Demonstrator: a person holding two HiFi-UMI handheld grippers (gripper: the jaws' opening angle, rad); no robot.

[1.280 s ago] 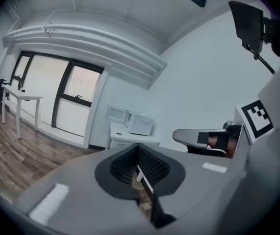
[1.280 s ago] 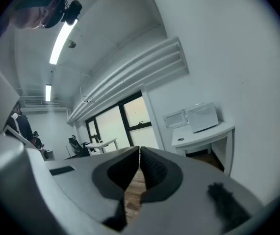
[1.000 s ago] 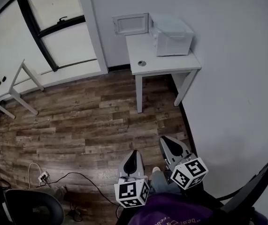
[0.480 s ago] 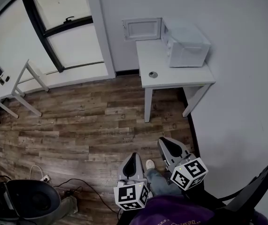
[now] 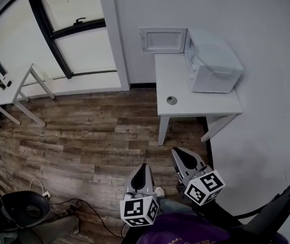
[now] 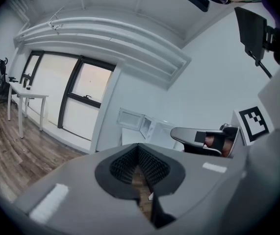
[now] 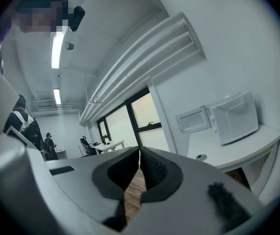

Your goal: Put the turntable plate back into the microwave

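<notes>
A white microwave [image 5: 213, 67] stands on a white table [image 5: 195, 105] against the wall, its door [image 5: 163, 39] swung open to the left. A small round grey thing [image 5: 171, 100] lies on the table's front part. No turntable plate shows in any view. Both grippers hang over the wood floor, well short of the table. My left gripper [image 5: 143, 166] is shut and empty, and my right gripper [image 5: 177, 153] beside it is also shut and empty. The right gripper view looks at the microwave [image 7: 235, 116] and the round thing [image 7: 201, 157]; the left gripper view shows the microwave [image 6: 162, 131] far off.
A second white table [image 5: 12, 90] stands at the left by the large windows. A dark office chair [image 5: 25, 210] and floor cables [image 5: 78, 207] lie at the lower left. Another black chair [image 5: 277, 212] is at the lower right. White wall runs along the right.
The microwave table has come nearer and lower in the head view as I walk toward it. Both grippers stay shut and keep their place in front of me.
</notes>
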